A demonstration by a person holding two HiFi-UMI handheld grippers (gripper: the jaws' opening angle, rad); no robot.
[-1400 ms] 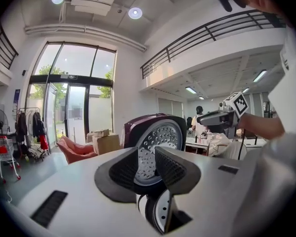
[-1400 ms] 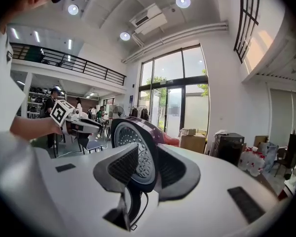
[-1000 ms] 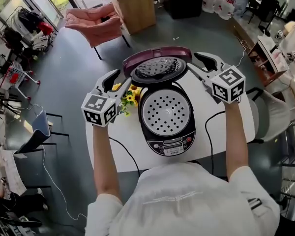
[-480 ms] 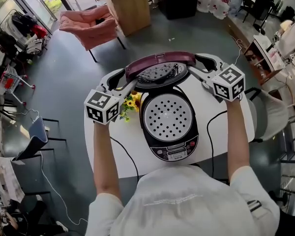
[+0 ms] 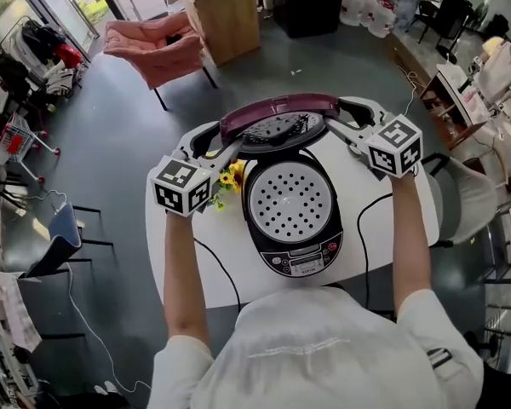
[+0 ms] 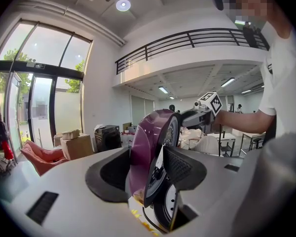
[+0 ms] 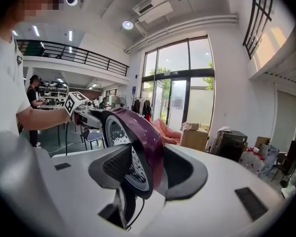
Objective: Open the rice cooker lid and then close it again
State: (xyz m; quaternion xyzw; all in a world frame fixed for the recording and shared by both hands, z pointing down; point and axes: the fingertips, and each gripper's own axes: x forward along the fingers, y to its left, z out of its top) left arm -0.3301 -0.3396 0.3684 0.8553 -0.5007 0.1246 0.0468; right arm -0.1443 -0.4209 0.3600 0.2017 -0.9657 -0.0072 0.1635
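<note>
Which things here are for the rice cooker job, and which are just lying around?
For the job: rice cooker; its purple lid; left gripper and right gripper, each with jaws closed on the lid's edge.

Just lying about: yellow flowers; pink chair; cardboard box.

my left gripper [image 6: 147, 164]: jaws clamped on lid rim | lid [image 6: 149, 132]: purple, on edge between my pads | right gripper [image 6: 200, 113]: at lid's far rim | cardboard box [image 6: 75, 143]: left of lid
</note>
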